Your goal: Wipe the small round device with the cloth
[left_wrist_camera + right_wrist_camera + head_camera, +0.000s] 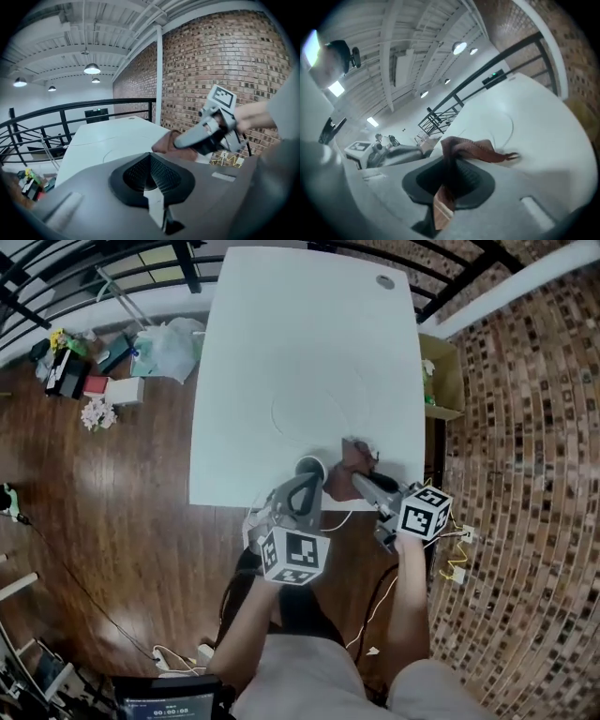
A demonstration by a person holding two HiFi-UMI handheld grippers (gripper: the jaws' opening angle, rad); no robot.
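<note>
Right gripper: jaws closed on a fold of the brown cloth, whose free end trails onto the white counter. Left gripper: jaws drawn together on a white sliver, apparently the small round device, which sits at the counter's near edge. The two grippers converge there, forearms extended forward, with the cloth just right of the device.

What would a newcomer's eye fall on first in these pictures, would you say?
The brown cloth pinched between the fingers of the right gripper, near the front edge of the white table. Just left of it in the head view, the small round device sits right at the left gripper.
</note>
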